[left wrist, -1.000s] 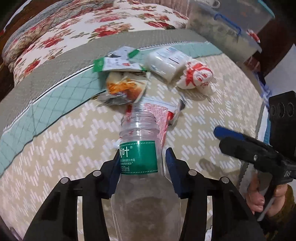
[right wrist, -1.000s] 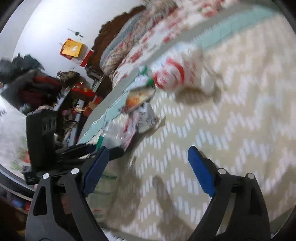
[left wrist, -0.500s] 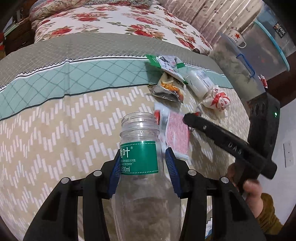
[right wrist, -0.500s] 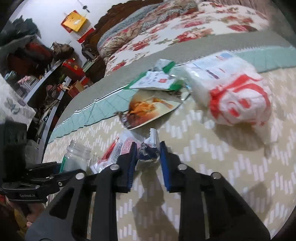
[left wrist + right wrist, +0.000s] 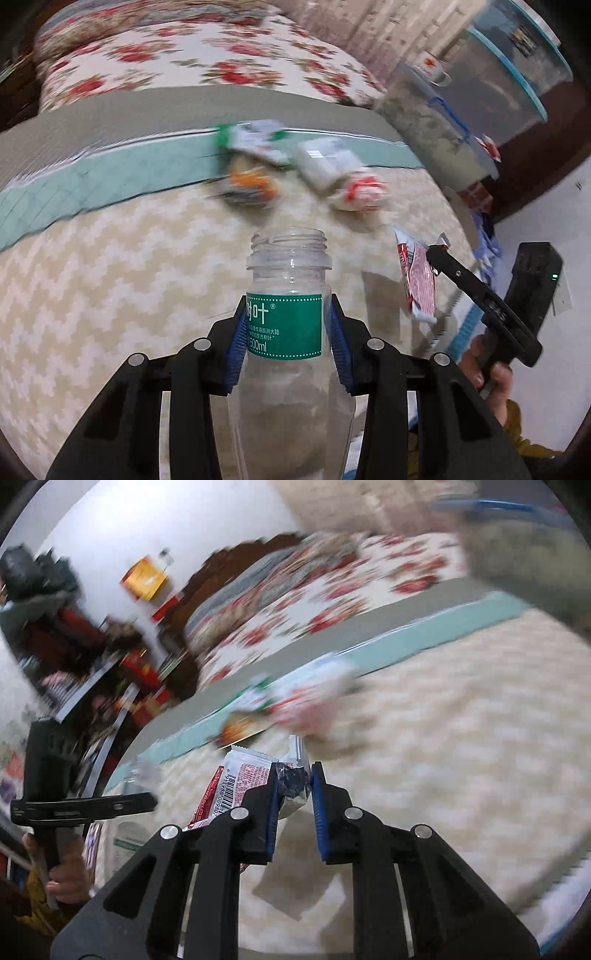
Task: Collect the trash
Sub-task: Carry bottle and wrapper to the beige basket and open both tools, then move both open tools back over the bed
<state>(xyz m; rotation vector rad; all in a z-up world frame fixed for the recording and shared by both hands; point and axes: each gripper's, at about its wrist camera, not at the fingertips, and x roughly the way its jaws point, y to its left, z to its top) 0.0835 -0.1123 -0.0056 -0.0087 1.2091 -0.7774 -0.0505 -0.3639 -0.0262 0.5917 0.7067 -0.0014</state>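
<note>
My left gripper [image 5: 286, 314] is shut on an empty clear plastic bottle [image 5: 286, 280] with a green label, open neck pointing away from me. My right gripper [image 5: 293, 775] is shut on a red and white snack wrapper [image 5: 240, 779] and holds it off the bed; it also shows hanging in the left wrist view [image 5: 415, 277]. More trash lies in a blurred cluster on the bedspread: a green and white packet [image 5: 255, 142], an orange snack bag [image 5: 249, 184], a white pack [image 5: 323, 162] and a red and white bag [image 5: 364, 190].
The bed has a beige zigzag bedspread [image 5: 110, 277] with a teal band and a floral quilt [image 5: 184, 62] behind. Clear storage bins [image 5: 480, 92] stand at the right. Cluttered shelves [image 5: 74, 664] are at the left in the right wrist view.
My right gripper has lifted the red and white wrapper off the bed and carried it right, away from the trash cluster. My left gripper still holds the bottle, swung back toward the cluster.
</note>
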